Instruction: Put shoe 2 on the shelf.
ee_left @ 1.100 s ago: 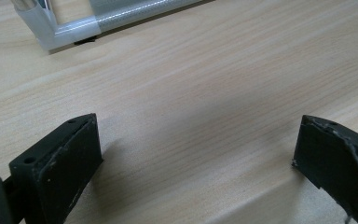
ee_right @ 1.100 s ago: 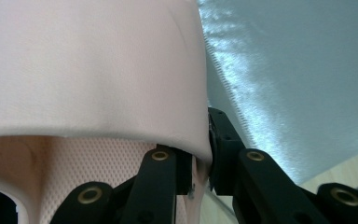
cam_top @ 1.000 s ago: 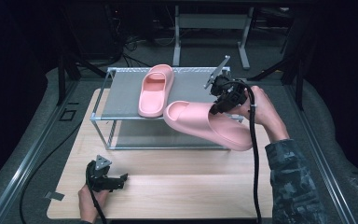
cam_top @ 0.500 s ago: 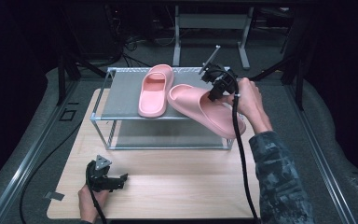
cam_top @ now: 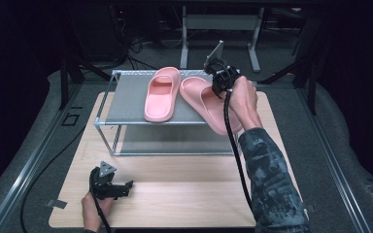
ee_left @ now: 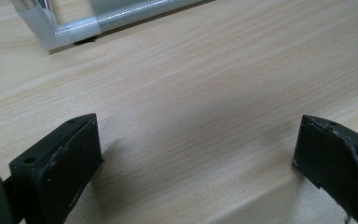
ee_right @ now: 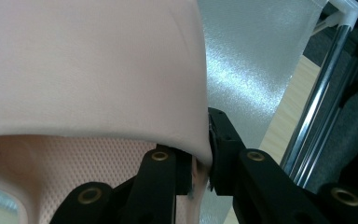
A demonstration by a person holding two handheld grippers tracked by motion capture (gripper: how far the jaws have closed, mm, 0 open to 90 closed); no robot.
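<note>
Resting low on the near edge of the wooden tabletop (cam_top: 175, 194), the left gripper (cam_top: 110, 187) lay released, its jaws spread wide over bare wood with nothing between them. Farther off, the metal shoe rack (cam_top: 126, 102) stood across the tabletop, and one pink slipper (cam_top: 160, 92) already lay flat on its top shelf. Beside it, the right gripper (ee_right: 200, 163) was clenched on the strap edge of the second pink slipper (cam_top: 209, 104), which hung tilted, toe over the shelf and heel jutting past the front rail. Judged from this, the placing step was in hand: the next move called for lowering the slipper flat alongside its mate, then releasing it.
</note>
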